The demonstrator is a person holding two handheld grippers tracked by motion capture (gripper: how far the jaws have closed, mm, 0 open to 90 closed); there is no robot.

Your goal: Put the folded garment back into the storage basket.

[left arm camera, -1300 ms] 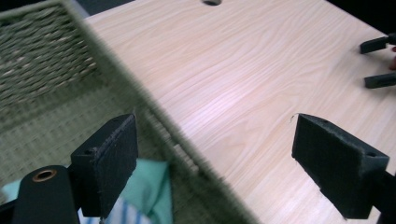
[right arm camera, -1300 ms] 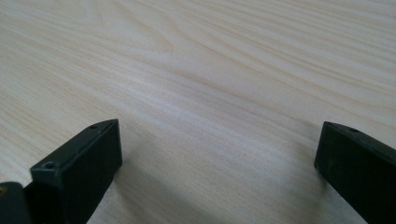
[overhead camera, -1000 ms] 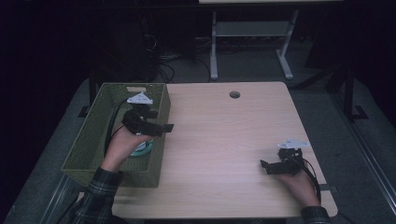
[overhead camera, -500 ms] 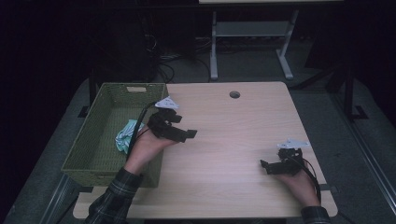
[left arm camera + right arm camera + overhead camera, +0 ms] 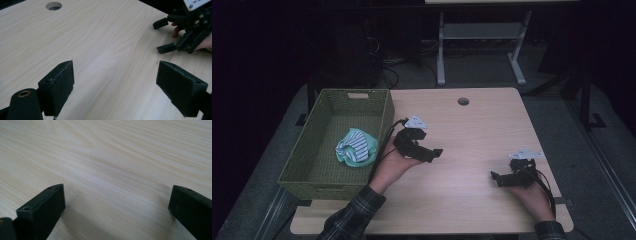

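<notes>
A crumpled teal and white striped cloth (image 5: 356, 146) lies inside the green woven basket (image 5: 312, 165) at the table's left. My left gripper (image 5: 432, 152) hovers over the wood just right of the basket, open and empty; in the left gripper view its jaws (image 5: 115, 85) stand wide apart over bare wood. My right gripper (image 5: 498, 177) rests near the table's front right, open with nothing between its pads (image 5: 117, 210). The right gripper (image 5: 165, 35) also appears far off in the left gripper view.
The light wooden table (image 5: 472, 135) has a round cable hole (image 5: 463, 101) near its far edge. A white desk frame (image 5: 482, 45) and cables stand on the dark floor behind. The basket's wall rises beside my left hand.
My left gripper has come out of the basket and moved right over the table, leaving the cloth in the basket. The right gripper has stayed put.
</notes>
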